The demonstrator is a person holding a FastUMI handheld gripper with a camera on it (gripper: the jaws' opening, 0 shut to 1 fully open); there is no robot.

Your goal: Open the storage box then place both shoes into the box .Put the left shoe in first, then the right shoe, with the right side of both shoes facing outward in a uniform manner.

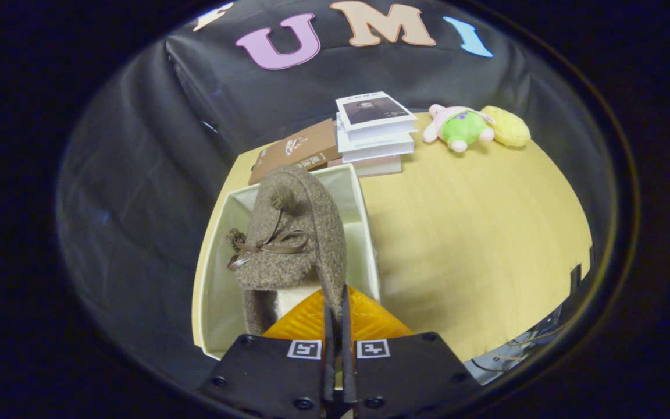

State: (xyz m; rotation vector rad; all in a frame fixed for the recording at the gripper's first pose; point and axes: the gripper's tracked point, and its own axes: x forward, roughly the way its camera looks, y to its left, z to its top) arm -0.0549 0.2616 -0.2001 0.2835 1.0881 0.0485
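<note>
Between the two orange fingers (312, 317) of the claw (338, 314), pressed nearly together, the rim of a fuzzy brown shoe (294, 233) is pinched. It hangs toe-forward over the open white storage box (213, 279), hiding much of the inside. A thin satin bow and pompom trim its boucle upper. Beyond, on the pale wooden surface (474, 233), lie stacked books (370, 134) and a plush toy (469, 128).

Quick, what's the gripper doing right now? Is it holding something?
Gripper: shut on the brown fuzzy shoe, pinching its side wall, holding it over the open white storage box.
</note>
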